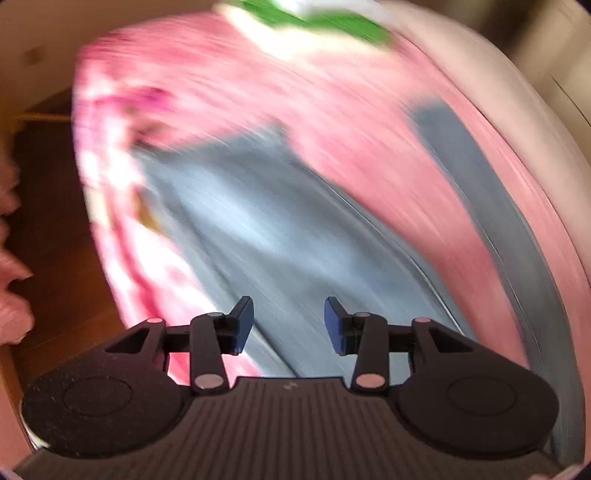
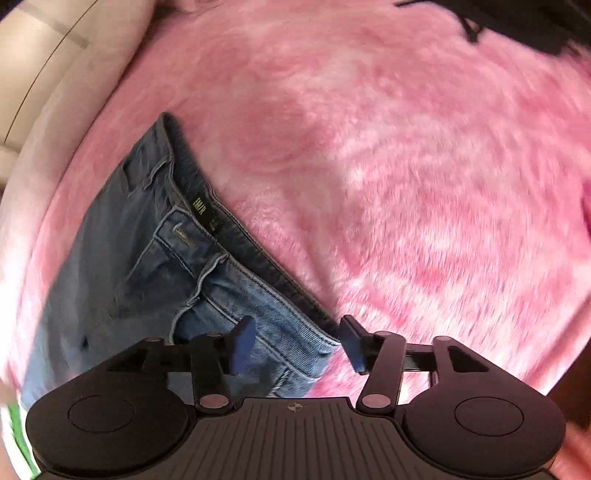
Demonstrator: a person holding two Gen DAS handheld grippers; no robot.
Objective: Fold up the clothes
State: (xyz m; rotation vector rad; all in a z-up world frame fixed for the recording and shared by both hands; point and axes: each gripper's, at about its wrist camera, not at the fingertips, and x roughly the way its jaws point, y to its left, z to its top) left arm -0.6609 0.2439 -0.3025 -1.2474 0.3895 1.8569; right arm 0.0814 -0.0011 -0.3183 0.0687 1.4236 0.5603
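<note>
Jeans (image 2: 155,273) lie flat on a pink shaggy blanket (image 2: 388,166), denim spread toward 8 o'clock in the right wrist view, waistband edge running from 11 o'clock down to centre. A dark inner label (image 2: 201,212) with yellow-green lettering sits on the waistband; belt loop and pocket stitching visible beside it.

Right gripper (image 2: 297,341): jaws well apart, nothing clamped; waistband corner lies between the blue pads, apart from them.

Left gripper (image 1: 289,325): jaws partly open, empty, hovering over blurred blue-grey denim (image 1: 258,221).

Surface: pink fur covers most of both views. Pale cream upholstered edge (image 2: 55,96) borders it at 10 o'clock in the right wrist view. Brown wooden floor (image 1: 48,229) shows at 9 o'clock in the left wrist view.

Other items: green-and-white object (image 1: 314,22) at 12 o'clock in the left view, possibly cloth; too smeared to tell. Dark object (image 2: 517,22) at 1 o'clock in the right view, on the blanket.
</note>
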